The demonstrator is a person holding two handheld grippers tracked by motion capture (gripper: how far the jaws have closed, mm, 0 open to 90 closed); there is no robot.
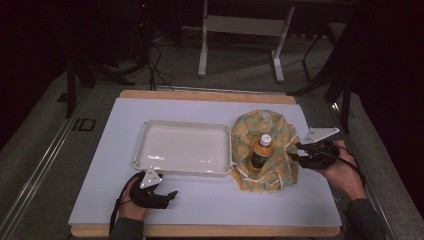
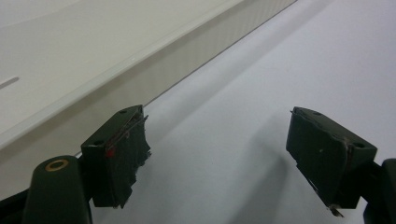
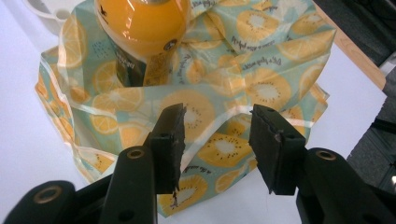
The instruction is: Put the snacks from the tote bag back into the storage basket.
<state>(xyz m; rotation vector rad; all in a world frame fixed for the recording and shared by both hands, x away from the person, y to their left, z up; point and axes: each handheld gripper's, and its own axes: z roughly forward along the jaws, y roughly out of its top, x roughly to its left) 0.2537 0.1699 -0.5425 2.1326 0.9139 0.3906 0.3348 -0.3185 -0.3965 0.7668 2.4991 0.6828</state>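
Left tongs (image 2: 219,158): jaws spread wide, nothing between them, sitting low over the white worktop (image 1: 210,205) just beside the near wall of the white tray (image 1: 185,147). Right tongs (image 3: 217,144): jaws parted to a moderate gap, holding nothing, the citrus-print cloth (image 3: 243,79) right in front of them; contact with the fabric can't be told. Cloth is bunched around a bottle (image 1: 260,150) with an orange cap, dark label below, sitting just right of the tray and touching its right edge. High view gives the layout: left tongs (image 1: 162,196) at the tray's front edge, right tongs (image 1: 300,152) at the cloth's right side. Right gripper view adds the orange-slice print and folds; left gripper view adds the tray's ribbed side wall.
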